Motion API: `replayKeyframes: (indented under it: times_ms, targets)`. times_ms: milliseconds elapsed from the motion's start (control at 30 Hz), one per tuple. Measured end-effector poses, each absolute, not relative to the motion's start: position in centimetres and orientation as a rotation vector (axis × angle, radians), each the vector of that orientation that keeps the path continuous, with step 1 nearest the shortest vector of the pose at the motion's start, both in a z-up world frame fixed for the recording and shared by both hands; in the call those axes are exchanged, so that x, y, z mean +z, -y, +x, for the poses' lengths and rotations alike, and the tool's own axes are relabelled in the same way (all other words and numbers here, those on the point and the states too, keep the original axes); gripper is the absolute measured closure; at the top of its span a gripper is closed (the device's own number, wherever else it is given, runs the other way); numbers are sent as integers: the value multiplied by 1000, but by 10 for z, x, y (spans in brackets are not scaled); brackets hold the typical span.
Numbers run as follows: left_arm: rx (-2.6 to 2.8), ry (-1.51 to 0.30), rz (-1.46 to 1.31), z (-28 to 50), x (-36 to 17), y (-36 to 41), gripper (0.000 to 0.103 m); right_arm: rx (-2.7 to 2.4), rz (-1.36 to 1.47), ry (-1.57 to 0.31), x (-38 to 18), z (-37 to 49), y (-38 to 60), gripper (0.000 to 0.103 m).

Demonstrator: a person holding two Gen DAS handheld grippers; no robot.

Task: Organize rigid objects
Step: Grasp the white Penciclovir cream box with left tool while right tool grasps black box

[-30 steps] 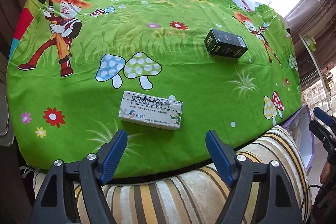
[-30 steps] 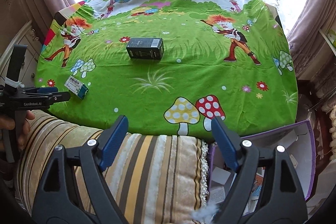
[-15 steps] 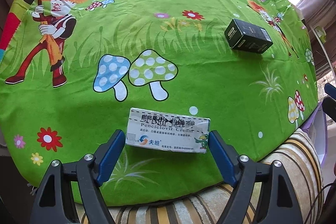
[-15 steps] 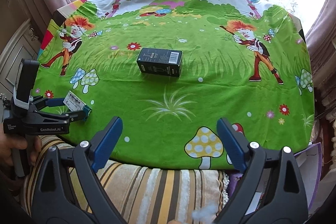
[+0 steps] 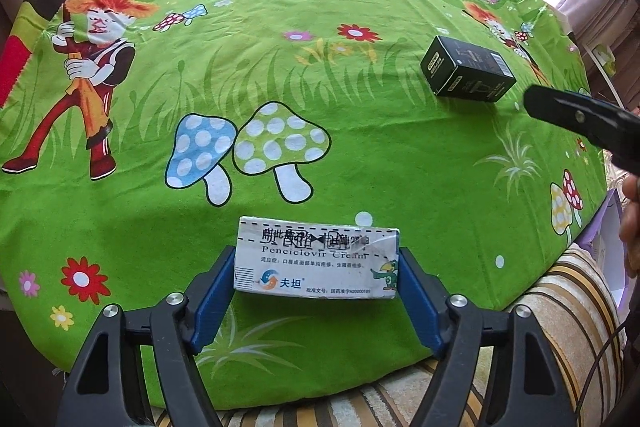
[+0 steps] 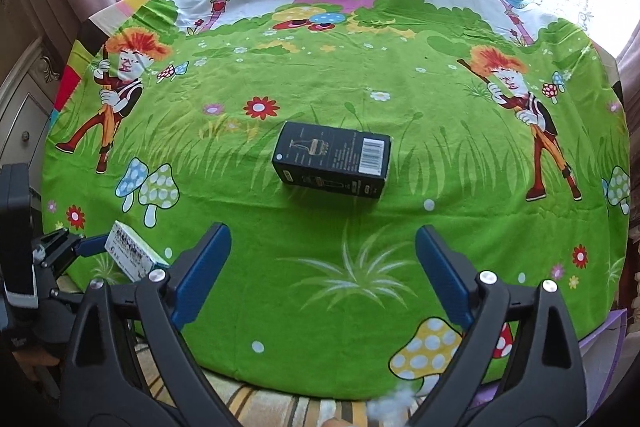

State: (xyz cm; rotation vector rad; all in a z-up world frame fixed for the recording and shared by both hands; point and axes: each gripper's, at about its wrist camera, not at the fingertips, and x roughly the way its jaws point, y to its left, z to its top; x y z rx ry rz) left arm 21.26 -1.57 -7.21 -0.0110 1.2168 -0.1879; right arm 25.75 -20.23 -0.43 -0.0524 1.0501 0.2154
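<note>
From my left wrist camera, my left gripper (image 5: pixel 316 291) points steeply down at the green cartoon cloth (image 5: pixel 360 155). The white cream box (image 5: pixel 316 258) lies flat between its blue fingers (image 5: pixel 214 297), lengthways across the gap, one short end against each pad. The jaws are closing, and both pads look to be in contact with the box ends, so I am pinching it. The box sits near the cloth's near edge, just below the printed pair of mushrooms (image 5: pixel 248 151). Further back and to the right, the black box (image 5: pixel 466 69) lies on the cloth, well apart from the white one. A black part of my right gripper (image 5: pixel 580 119) reaches in from the right edge, near the black box but not touching it. A striped cushion (image 5: pixel 560 307) shows below the cloth.

From my right wrist camera, my right gripper (image 6: pixel 322 271) hangs over the near part of the cloth (image 6: pixel 360 227) with its jaws spread wide and nothing between them. The black box (image 6: pixel 332 159) lies flat ahead of it, near the middle of the cloth, barcode up, clear of both fingers (image 6: pixel 202 269). At the lower left my left gripper (image 6: pixel 100 247) has the white box (image 6: pixel 130 253) at its tip, at the cloth's near left edge.
</note>
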Motion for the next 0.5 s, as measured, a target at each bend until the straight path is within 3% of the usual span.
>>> replayKeyframes:
  times_ms: [500]
  targets:
    - [-200, -1196, -20, 206, -71, 13, 26, 145, -37, -1057, -28, 305, 187, 4]
